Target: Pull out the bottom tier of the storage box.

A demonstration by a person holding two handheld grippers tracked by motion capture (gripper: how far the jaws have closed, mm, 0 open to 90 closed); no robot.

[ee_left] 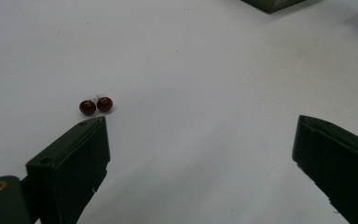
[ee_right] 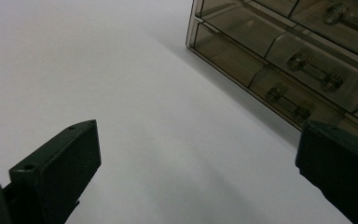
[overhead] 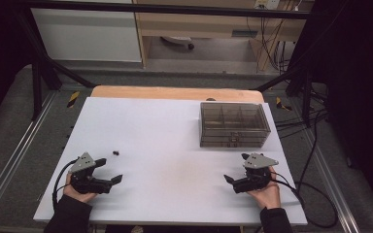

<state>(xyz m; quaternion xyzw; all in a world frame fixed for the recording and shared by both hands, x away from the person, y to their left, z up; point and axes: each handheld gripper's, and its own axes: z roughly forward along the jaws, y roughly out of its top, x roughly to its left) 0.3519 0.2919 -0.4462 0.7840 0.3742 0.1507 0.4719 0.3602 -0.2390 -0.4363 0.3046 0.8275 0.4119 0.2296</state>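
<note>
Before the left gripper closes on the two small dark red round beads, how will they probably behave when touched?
The two small dark red round beads look smooth and glossy, so they may slip from the jaws. Being round, they will probably roll on the flat white table if nudged. They seem tiny beside the open left gripper, so likely very light.

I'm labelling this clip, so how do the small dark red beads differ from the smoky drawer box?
The two dark red beads are tiny, round and opaque; the drawer box is large, rectangular and see-through, with handled drawers. The beads lie just ahead of the left claw, while the box stands at the far right, beyond the right claw. Both rest on the white table, and neither is gripped.
</note>
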